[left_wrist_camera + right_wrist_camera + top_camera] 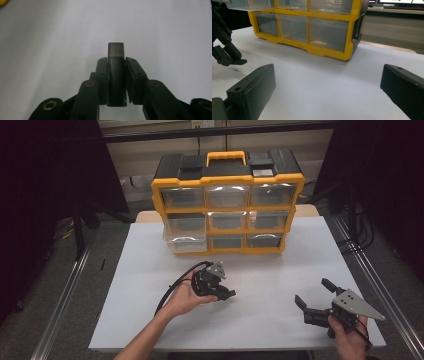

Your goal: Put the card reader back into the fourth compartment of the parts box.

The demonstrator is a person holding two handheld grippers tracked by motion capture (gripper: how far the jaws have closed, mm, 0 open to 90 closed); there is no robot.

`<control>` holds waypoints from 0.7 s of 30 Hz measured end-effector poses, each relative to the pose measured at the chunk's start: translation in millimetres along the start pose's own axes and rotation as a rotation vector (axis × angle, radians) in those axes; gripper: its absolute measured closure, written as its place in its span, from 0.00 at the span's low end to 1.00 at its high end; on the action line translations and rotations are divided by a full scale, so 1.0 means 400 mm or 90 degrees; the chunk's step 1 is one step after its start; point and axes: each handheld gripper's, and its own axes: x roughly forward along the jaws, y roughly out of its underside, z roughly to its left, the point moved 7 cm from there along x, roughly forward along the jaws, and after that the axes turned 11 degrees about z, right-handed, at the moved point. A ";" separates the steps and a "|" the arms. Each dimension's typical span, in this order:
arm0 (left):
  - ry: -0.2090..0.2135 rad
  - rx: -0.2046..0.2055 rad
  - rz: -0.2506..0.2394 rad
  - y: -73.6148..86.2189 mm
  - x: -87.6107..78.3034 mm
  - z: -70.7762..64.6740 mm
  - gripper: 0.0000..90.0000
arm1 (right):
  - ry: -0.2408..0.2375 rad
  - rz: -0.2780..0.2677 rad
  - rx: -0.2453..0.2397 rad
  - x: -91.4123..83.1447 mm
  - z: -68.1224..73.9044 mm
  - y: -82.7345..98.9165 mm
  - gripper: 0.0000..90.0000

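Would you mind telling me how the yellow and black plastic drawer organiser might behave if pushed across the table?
The yellow and black plastic drawer organiser looks broad-based and upright, so it would probably slide on the white tabletop rather than tip. Its clear drawers look mostly empty, so it is likely fairly light. The lower-left drawer sits pulled out and might shift.

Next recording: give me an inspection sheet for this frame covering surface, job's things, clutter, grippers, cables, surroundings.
Surface: white table, bare at the front.
Job's things: yellow drawer organiser at the table's rear; its lower-left drawer sticks out. Small dark block, lighter at its tip, clamped in the left gripper.
Clutter: nothing seen.
Grippers: left gripper shut on the block, mid-table; right gripper open, near the front right corner.
Cables: black cable loops from the left gripper.
Surroundings: dark curtains both sides, metal rails along the floor.
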 end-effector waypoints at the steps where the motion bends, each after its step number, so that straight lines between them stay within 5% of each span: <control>1: 0.001 -0.001 -0.007 0.000 -0.006 0.000 0.82 | -0.001 0.000 0.000 0.000 0.000 0.000 0.00; 21: -0.019 0.007 -0.100 -0.008 -0.085 -0.016 0.82 | 0.001 -0.002 0.001 -0.001 0.000 -0.001 0.00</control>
